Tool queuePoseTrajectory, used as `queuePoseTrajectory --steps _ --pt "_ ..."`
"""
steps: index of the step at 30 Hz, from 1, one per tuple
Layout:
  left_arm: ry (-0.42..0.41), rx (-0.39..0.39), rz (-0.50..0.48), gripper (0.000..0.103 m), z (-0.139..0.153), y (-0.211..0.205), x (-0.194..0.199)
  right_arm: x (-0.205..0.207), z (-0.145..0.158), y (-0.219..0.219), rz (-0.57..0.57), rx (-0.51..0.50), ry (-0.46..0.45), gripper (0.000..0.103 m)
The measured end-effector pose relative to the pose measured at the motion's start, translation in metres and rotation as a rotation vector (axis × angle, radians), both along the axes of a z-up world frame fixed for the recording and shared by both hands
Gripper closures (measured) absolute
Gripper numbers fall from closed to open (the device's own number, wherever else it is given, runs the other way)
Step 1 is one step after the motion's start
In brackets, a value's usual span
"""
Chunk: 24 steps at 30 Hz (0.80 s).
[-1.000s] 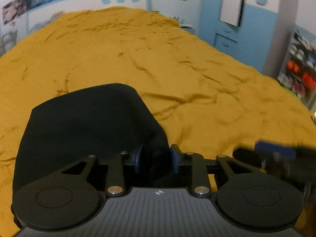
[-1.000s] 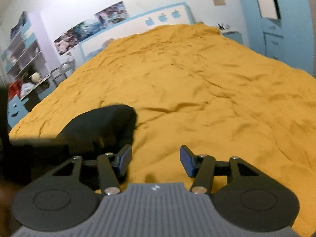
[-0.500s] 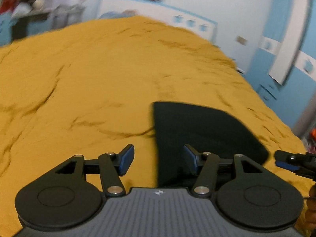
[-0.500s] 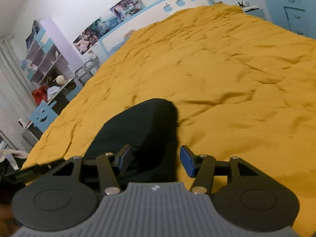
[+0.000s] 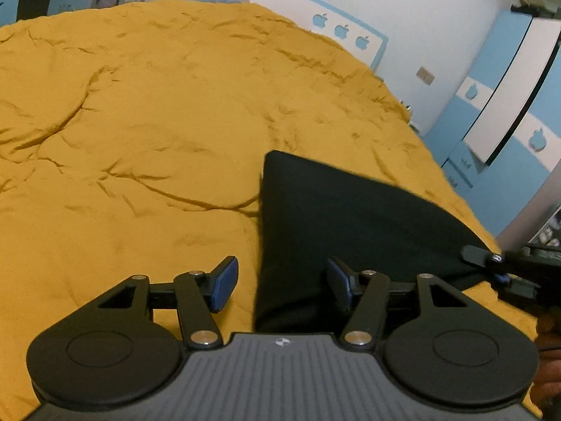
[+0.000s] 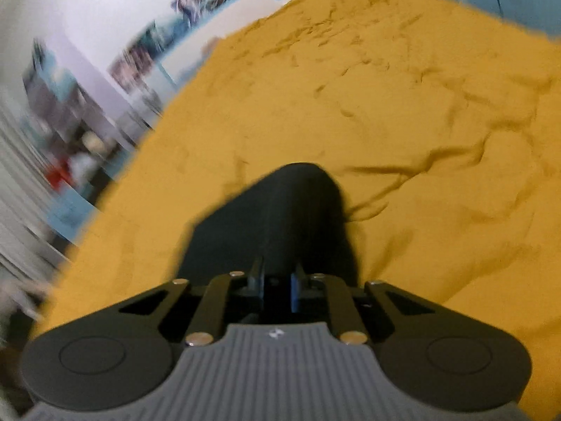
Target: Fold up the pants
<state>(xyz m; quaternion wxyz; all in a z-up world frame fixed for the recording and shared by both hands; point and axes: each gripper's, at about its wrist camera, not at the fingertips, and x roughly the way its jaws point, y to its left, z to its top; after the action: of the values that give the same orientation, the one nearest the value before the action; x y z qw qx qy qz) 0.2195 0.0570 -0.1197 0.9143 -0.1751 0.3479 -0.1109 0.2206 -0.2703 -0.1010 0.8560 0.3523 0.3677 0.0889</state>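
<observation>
The black pants (image 5: pixel 350 210) lie folded into a compact dark slab on the yellow bedspread (image 5: pixel 140 122). My left gripper (image 5: pixel 280 286) is open at the slab's near left corner, its blue pads either side of that edge. My right gripper (image 6: pixel 276 286) is shut on the near edge of the pants (image 6: pixel 280 217), the blue pads pinching black cloth. The right gripper also shows at the right edge of the left wrist view (image 5: pixel 498 266), at the far right corner of the pants. The right wrist view is motion-blurred.
The bedspread (image 6: pixel 403 105) is wrinkled and covers the whole bed. A blue and white wardrobe (image 5: pixel 508 112) stands to the right. A headboard with apple shapes (image 5: pixel 340 31) is at the far end. Shelves and clutter (image 6: pixel 63 122) stand on the left.
My left gripper let go of the pants, opened and swung to their left corner. My right gripper moved onto the pants' near edge and closed on it.
</observation>
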Motion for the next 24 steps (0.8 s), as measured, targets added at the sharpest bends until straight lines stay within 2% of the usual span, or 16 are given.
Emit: queuePoseTrajectory --steps 2,6,9,11,12,13,15,18,22,24 --pt "-0.008 -0.025 -0.010 0.035 0.001 -0.001 0.000 -0.011 -0.005 -0.014 -0.016 0.065 0.010 0.095" --pt "0.001 -0.002 -0.037 0.035 -0.003 -0.014 0.004 -0.008 -0.042 -0.010 0.062 -0.059 0.062 0.094" --pt "0.039 0.048 -0.062 0.035 -0.010 -0.025 0.010 -0.009 -0.046 -0.007 0.096 -0.104 0.006 0.092" --pt "0.083 0.083 -0.067 0.034 -0.018 -0.029 0.014 -0.012 -0.039 -0.006 0.095 -0.158 -0.013 0.084" --pt "0.094 0.085 -0.066 0.034 -0.021 -0.029 0.016 -0.013 -0.037 -0.005 0.080 -0.206 -0.016 0.065" --pt "0.100 0.084 -0.065 0.033 -0.022 -0.028 0.016 -0.017 -0.032 -0.002 0.064 -0.253 -0.032 0.052" --pt "0.104 0.083 -0.070 0.033 -0.023 -0.027 0.016 -0.023 -0.029 0.000 0.086 -0.320 -0.068 0.055" --pt "0.130 0.092 -0.097 0.029 -0.024 -0.028 0.016 -0.021 -0.034 0.004 0.133 -0.426 -0.040 0.055" --pt "0.132 0.100 -0.109 0.029 -0.026 -0.027 0.012 -0.010 -0.026 -0.002 0.102 -0.370 -0.050 0.056" --pt "0.135 0.092 -0.105 0.029 -0.026 -0.026 0.012 0.002 -0.024 -0.013 0.085 -0.230 -0.063 0.056"
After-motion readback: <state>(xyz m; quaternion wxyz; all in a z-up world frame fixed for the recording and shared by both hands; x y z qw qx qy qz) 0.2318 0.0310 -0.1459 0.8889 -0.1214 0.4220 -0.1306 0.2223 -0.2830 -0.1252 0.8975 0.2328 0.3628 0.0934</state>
